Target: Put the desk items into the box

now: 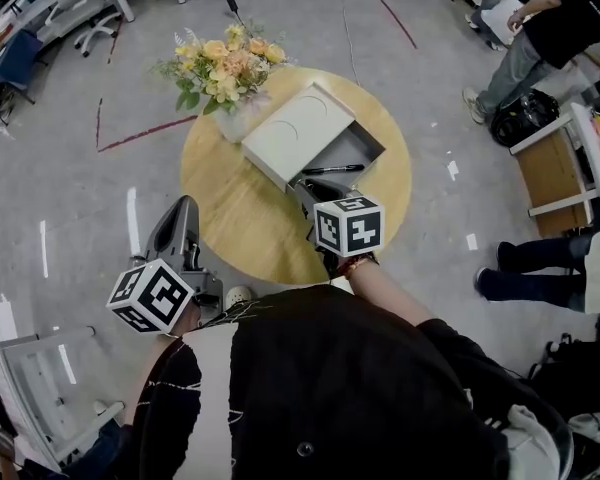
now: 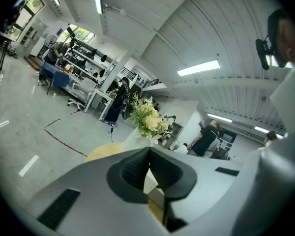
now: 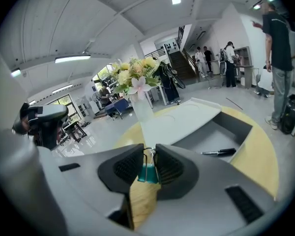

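Observation:
A white box (image 1: 295, 128) lies on the round wooden table (image 1: 230, 208), its lid slid aside over a grey compartment (image 1: 355, 148). A black pen (image 1: 332, 169) lies inside that compartment. My right gripper (image 1: 303, 192) hangs over the table just in front of the box. In the right gripper view the gripper (image 3: 148, 155) is shut on a teal binder clip (image 3: 145, 173) with wire handles, and the pen (image 3: 219, 152) and box (image 3: 187, 119) lie ahead. My left gripper (image 1: 187, 204) is off the table's left edge. Its jaws (image 2: 149, 154) are shut, with nothing between them.
A vase of yellow and white flowers (image 1: 225, 68) stands at the table's far left edge beside the box. People stand at the right near a wooden desk (image 1: 555, 173). A grey office chair (image 1: 40, 398) is at the lower left. Grey floor surrounds the table.

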{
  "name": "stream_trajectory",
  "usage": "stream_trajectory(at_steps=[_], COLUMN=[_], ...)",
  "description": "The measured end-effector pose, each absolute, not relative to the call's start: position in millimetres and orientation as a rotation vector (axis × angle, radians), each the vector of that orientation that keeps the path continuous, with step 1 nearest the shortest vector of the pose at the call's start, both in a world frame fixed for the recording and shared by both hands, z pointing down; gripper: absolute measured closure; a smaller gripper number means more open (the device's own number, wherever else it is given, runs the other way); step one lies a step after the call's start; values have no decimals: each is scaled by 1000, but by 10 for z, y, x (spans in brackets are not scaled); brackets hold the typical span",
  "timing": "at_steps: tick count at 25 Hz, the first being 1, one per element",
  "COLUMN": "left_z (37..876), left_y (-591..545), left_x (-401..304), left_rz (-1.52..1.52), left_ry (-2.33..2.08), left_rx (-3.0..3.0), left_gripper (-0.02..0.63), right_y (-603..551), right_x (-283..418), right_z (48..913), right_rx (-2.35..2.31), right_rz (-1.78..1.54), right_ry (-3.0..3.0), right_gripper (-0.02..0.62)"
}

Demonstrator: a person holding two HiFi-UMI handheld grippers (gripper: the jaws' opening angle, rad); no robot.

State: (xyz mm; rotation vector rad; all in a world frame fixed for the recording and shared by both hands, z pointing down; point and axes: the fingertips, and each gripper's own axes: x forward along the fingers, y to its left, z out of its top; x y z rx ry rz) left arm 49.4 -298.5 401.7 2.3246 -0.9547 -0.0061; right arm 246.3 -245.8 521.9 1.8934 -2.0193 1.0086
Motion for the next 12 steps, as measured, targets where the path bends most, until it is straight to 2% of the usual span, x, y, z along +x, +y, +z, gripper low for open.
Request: stream_trajectory(at_steps=[12], left_z=[4197], left_y=[-2505], left_x=[286], left_rz=[-78], left_ry=[-1122], left_rx=[2219], left_gripper=[597], right_y=[-2414], right_x=[2943], right_z=[5280], right_rx=[1828], right_rz=[918], right_ry=[-2023], right_gripper=[514])
